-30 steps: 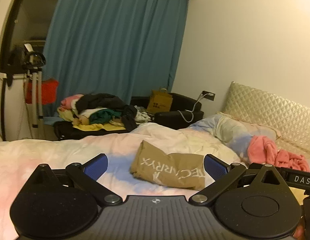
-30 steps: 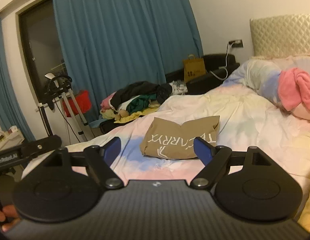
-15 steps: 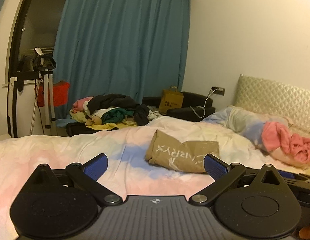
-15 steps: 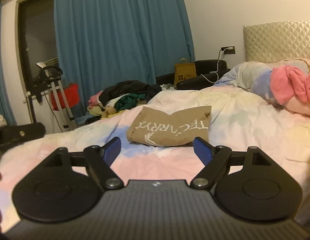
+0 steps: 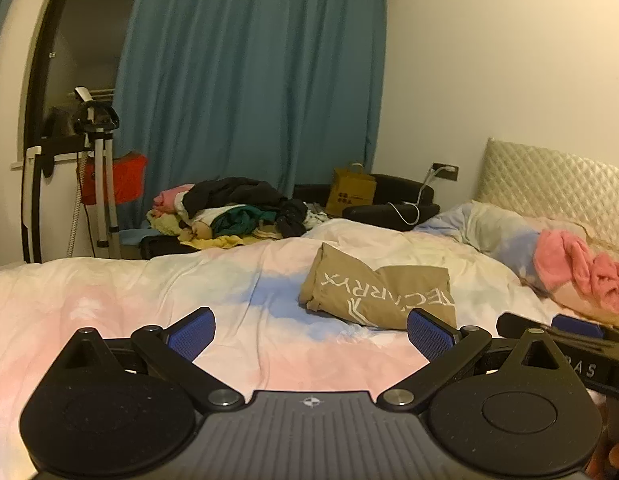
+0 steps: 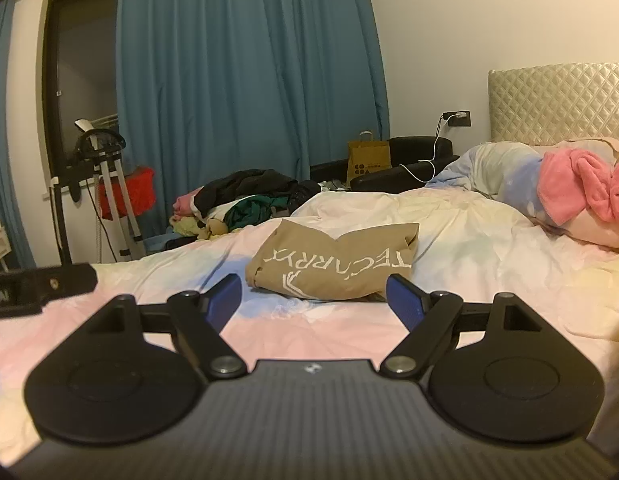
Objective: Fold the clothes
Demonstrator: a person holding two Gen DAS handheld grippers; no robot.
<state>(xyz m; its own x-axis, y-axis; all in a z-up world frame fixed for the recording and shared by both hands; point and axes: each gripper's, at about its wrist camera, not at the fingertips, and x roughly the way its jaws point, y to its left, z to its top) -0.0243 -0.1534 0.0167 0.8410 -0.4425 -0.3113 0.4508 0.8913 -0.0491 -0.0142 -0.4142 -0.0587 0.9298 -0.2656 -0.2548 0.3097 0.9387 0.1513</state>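
Note:
A folded tan garment (image 5: 377,292) (image 6: 337,264) with white lettering lies on the pastel duvet (image 5: 149,292) (image 6: 489,248) of the bed. My left gripper (image 5: 311,330) hovers low over the duvet, a little short and left of the garment, jaws wide apart with nothing between them. My right gripper (image 6: 313,298) is just in front of the garment, open and empty too. The right gripper also shows at the right edge of the left wrist view, and the left one at the left edge of the right wrist view.
A pink cloth (image 5: 577,268) (image 6: 581,192) lies by the pillows near the quilted headboard (image 5: 557,188). Beyond the bed sits a heap of mixed clothes (image 5: 229,216) (image 6: 245,200), a brown paper bag (image 5: 351,192), a black seat, a tripod (image 5: 99,184) and blue curtains.
Both grippers have come down closer to the duvet, so the bed now appears flatter and the garment nearer. Their jaws have stayed wide apart.

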